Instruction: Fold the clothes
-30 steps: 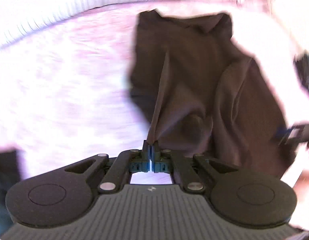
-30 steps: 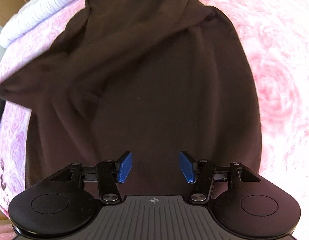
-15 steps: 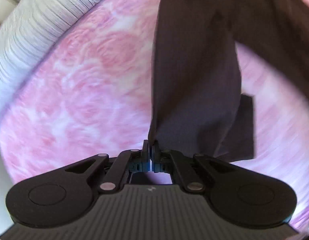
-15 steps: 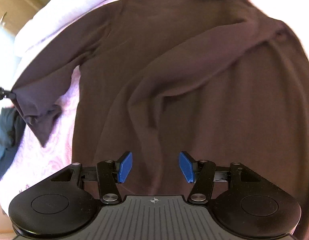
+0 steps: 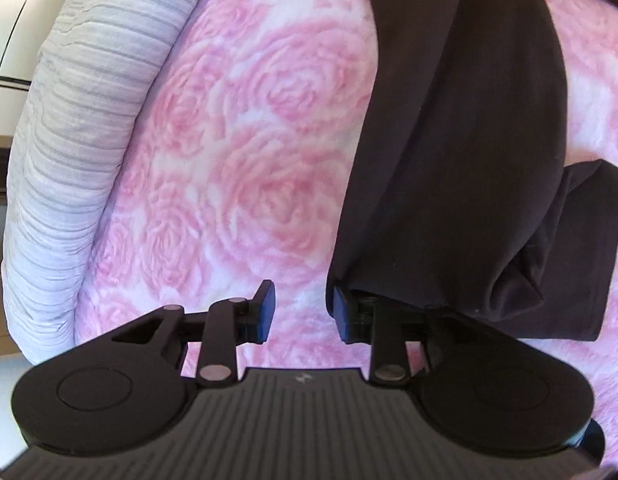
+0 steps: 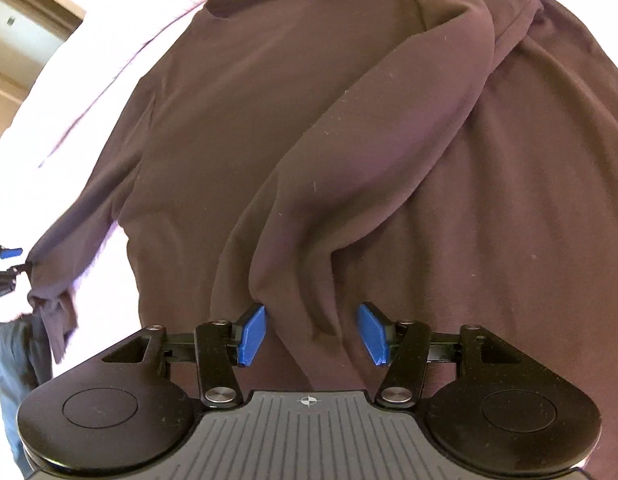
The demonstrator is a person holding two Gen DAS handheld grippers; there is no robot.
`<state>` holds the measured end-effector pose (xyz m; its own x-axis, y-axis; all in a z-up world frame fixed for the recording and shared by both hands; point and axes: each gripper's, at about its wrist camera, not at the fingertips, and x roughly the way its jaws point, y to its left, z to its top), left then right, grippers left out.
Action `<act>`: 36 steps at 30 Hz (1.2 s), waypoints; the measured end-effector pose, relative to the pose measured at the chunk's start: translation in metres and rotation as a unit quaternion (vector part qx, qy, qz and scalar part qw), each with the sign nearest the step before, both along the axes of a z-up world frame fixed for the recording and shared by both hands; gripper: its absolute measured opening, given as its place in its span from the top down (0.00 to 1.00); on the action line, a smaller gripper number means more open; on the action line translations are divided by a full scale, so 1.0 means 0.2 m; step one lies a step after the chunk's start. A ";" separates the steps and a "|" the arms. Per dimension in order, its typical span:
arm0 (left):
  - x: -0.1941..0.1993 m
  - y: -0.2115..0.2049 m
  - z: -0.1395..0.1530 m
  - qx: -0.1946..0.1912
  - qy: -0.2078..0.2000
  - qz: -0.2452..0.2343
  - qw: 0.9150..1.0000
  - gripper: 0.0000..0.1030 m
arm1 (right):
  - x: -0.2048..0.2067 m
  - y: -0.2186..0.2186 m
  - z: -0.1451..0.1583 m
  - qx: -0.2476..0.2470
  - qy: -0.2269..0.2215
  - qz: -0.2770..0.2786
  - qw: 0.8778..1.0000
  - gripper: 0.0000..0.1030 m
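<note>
- Dark brown, soft knit long-sleeved shirt (image 6: 389,128) lies spread on a pink rose-patterned plush blanket (image 5: 249,152) covering the bed, its collar at the far end from the right gripper (image 6: 311,334).
- Right gripper's jaws stand partly apart and are closing; a raised fold of the shirt's sleeve runs between the blue pads, touching the left pad (image 6: 253,334), with a gap to the right one, so nothing is pinched.
- Left gripper (image 5: 301,312) points down at the blanket with its jaws opening; bare pink blanket shows between the pads.
- The shirt's other sleeve (image 5: 449,160) hangs just beyond the right-hand pad, its edge brushing that pad's outer side, its cuff crumpled to the right.
- Pale grey ribbed bedding (image 5: 81,128) lies far left of the left jaws.
- Blue-grey cloth (image 6: 17,364) sits at the left edge of the right wrist view, beside the cuff.
</note>
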<state>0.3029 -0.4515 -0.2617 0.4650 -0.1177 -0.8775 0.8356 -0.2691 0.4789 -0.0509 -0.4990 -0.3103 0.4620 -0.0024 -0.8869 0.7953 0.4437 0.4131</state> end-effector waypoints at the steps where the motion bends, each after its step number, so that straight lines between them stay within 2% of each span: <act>1: -0.01 0.00 0.00 0.005 0.002 -0.001 1.000 0.73 | 0.01 0.00 0.00 0.003 0.003 0.002 1.000 0.82; 2: -0.01 -0.01 0.00 0.014 0.012 0.004 1.000 0.72 | 0.02 -0.01 0.01 0.006 0.011 0.004 1.000 0.94; 3: -0.01 -0.01 0.00 0.022 0.021 0.009 0.999 0.69 | 0.02 -0.02 0.03 0.008 0.017 0.006 1.000 0.96; 7: -0.03 -0.01 0.08 0.006 0.046 0.039 0.998 0.62 | 0.04 -0.09 0.20 -0.016 0.046 0.039 0.998 0.96; 10: -0.10 -0.01 0.21 -0.030 0.058 0.053 0.996 0.59 | -0.11 -0.16 0.39 -0.062 0.088 0.080 0.991 0.96; 14: -0.31 -0.05 0.34 -0.057 0.061 0.039 0.996 0.58 | -0.38 -0.34 0.57 -0.132 0.170 0.110 0.970 0.96; 17: -0.51 -0.12 0.37 -0.067 0.074 0.037 0.994 0.58 | -0.60 -0.51 0.65 -0.194 0.237 0.138 0.942 0.96; 18: -0.59 -0.16 0.38 -0.071 0.080 0.040 0.994 0.58 | -0.68 -0.59 0.67 -0.214 0.252 0.144 0.933 0.96; 20: -0.76 -0.25 0.36 -0.071 0.088 0.043 0.993 0.58 | -0.82 -0.75 0.71 -0.240 0.265 0.141 0.923 0.96; 23: -1.03 -0.40 0.31 -0.068 0.106 0.053 0.991 0.58 | -1.02 -1.04 0.72 -0.266 0.268 0.128 0.917 0.96; 27: -1.42 -0.67 0.20 -0.051 0.134 0.048 0.989 0.58 | -1.25 -1.38 0.58 -0.261 0.284 0.119 0.915 0.96; 31: -1.73 -0.94 0.12 -0.048 0.161 0.030 0.985 0.58 | -1.44 -1.60 0.53 -0.269 0.289 0.136 0.909 0.96; 36: -1.94 -1.23 0.08 -0.059 0.172 0.000 0.983 0.57 | -1.44 -1.77 0.50 -0.283 0.265 0.174 0.905 0.96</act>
